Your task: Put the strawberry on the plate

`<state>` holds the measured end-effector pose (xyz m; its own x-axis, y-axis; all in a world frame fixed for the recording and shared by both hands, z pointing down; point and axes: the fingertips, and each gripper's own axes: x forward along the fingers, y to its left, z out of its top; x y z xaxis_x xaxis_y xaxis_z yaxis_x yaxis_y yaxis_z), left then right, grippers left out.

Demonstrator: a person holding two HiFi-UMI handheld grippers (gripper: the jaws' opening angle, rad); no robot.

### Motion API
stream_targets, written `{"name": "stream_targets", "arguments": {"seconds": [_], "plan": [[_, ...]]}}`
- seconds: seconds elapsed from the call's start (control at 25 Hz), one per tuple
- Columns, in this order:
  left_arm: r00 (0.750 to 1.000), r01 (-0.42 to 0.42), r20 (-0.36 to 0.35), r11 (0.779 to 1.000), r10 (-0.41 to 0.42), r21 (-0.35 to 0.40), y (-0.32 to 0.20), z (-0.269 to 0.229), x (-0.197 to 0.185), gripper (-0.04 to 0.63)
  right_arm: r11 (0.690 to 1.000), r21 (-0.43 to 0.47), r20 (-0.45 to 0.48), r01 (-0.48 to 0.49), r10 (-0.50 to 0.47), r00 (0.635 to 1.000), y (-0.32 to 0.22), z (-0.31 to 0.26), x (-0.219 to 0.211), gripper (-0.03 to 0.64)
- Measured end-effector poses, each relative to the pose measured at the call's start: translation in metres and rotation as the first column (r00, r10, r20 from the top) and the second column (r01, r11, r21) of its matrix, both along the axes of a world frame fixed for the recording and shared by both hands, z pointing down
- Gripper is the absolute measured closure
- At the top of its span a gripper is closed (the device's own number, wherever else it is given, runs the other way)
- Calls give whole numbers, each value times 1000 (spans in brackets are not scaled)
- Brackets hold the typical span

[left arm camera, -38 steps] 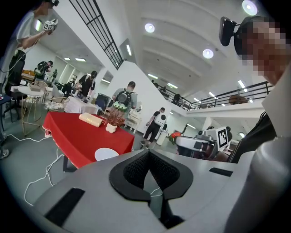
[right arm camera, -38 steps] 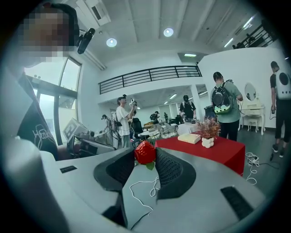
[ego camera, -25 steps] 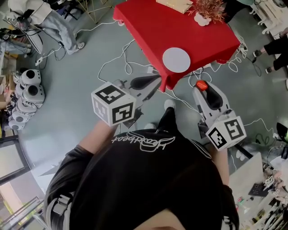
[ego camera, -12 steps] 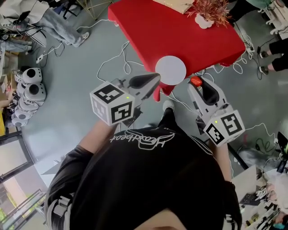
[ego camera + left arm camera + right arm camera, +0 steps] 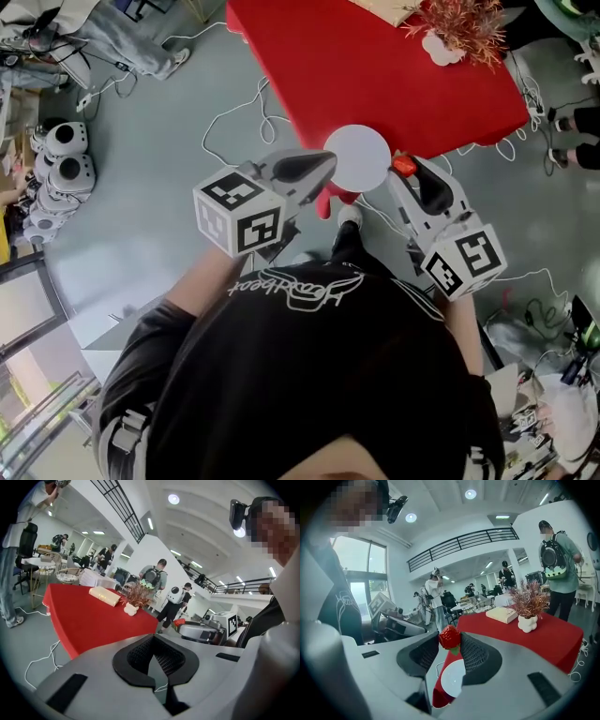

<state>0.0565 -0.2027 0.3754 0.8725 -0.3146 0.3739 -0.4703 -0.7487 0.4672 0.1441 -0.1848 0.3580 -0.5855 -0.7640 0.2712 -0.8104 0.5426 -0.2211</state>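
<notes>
1. The right gripper [image 5: 406,171] is holding the strawberry [image 5: 404,166] at its jaw tips. In the right gripper view the jaws are clamping the strawberry [image 5: 449,637] from both sides, its green cap pointing down.
2. The left gripper [image 5: 328,162] is carrying nothing. In the left gripper view its jaws are sitting together at the tips, with nothing between them.
3. The white plate [image 5: 357,157] is sitting on the near corner of the red tabletop [image 5: 375,66], centre of the head view. The vase with dried sprigs [image 5: 450,37] is standing well apart, at the upper right.
4. Change over the last second: the plate and tabletop corner are sliding down the frame toward the grippers, so the person appears to be closing in. The strawberry was showing below and right of the corner, over the floor. Now it is showing just beside the plate's right rim.
5. The clamp on the strawberry is reading the same throughout, with no sign of release.
6. Judgement: the carry is nearly finishing and placement is not yet done. In the right gripper view the plate [image 5: 452,679] is showing low between the jaws, so the strawberry is lining up with it. Its height above the plate cannot be told.
7. Next is likely a short reach left over the plate, then lowering and parting the jaws. The plate sits at the tabletop's corner, so a nudge could push it off.
</notes>
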Motion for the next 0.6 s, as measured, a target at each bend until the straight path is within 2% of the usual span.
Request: {"name": "stream_targets", "arguments": {"seconds": [0.28, 0.6], "plan": [[999, 50, 6, 998, -49, -39, -11, 17, -10, 589, 998, -32, -32, 59, -60, 998, -21, 25, -13, 482], [995, 96, 19, 992, -95, -87, -19, 39, -22, 589, 990, -97, -193, 99, -116, 974, -33, 83, -30, 482]]}}
